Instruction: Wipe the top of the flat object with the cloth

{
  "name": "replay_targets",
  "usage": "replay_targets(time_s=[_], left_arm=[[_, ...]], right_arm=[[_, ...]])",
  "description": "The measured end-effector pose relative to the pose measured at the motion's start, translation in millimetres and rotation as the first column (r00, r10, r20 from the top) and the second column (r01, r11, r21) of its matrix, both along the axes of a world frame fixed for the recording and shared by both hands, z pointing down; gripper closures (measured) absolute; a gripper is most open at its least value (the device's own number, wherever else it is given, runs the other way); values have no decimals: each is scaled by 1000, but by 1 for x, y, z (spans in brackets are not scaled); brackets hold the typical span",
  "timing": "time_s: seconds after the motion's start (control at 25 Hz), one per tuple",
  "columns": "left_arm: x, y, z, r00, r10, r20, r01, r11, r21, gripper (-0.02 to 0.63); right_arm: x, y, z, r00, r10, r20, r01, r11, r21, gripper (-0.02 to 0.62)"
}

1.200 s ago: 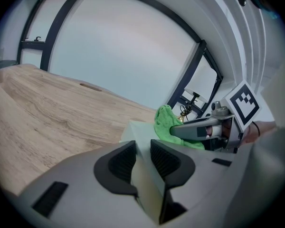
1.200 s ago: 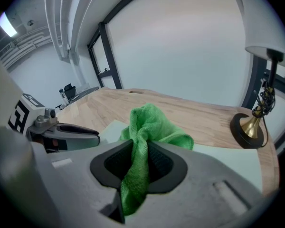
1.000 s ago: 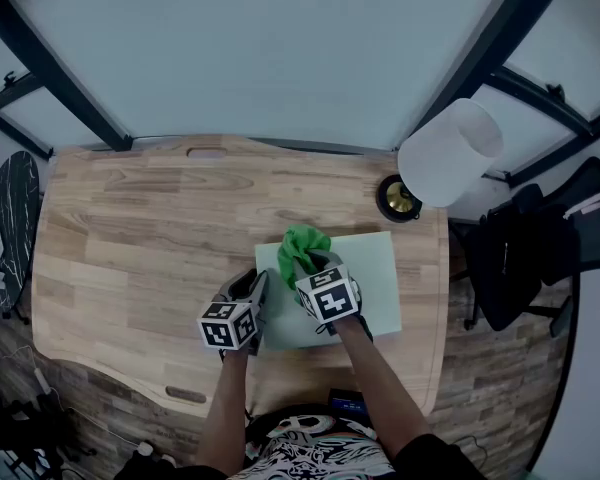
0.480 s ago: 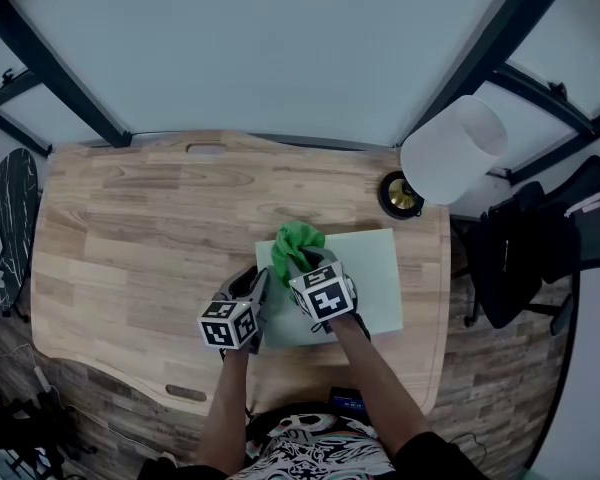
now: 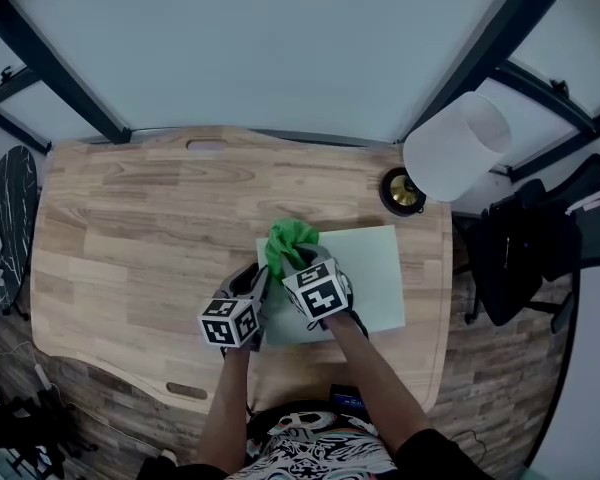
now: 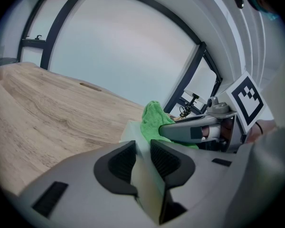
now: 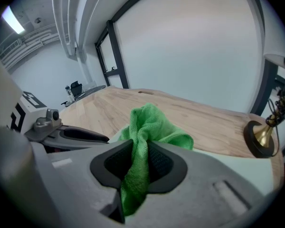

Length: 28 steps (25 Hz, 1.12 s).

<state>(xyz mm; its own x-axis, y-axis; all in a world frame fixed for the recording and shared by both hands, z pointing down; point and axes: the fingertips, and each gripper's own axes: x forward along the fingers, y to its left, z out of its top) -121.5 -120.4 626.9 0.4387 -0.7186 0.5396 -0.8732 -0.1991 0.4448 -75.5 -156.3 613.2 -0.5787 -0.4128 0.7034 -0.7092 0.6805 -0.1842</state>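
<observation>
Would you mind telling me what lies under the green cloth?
The pale green flat board, resting on the wooden table. The cloth covers the board's far left part, so that patch is hidden.

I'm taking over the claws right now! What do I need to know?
Left claw: shut on the near-left edge of the pale green flat board, which lies on the table.
Right claw: shut on the green cloth, which rests on the board's far-left corner.
Done: cloth is on the board; how much is already wiped can't be told.
Left: wipe across the rest of the top.
</observation>
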Motion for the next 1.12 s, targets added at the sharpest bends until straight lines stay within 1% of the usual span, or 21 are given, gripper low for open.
replay_targets(time_s=[0.2, 0.44, 0.72, 1.04, 1.12], left_arm=[[0, 0, 1, 1000, 1, 0, -1, 1000, 1, 508], [-2, 0, 1, 1000, 1, 2, -1, 1000, 5, 508], [-2, 0, 2, 1000, 0, -25, 0, 1000, 8, 508], [-2, 0, 3, 1000, 1, 16, -1, 1000, 4, 508], [-2, 0, 3, 1000, -1, 21, 1, 1000, 3, 508]], right_arm=[[-10, -1, -1, 1000, -28, 4, 28, 999, 20, 518], [-15, 1, -3, 999, -42, 11, 42, 999, 14, 518], [-22, 4, -5, 995, -98, 15, 98, 995, 22, 518], [-21, 7, -2, 994, -112, 10, 111, 994, 23, 518], [-20, 13, -2, 993, -119, 5, 119, 993, 10, 518]])
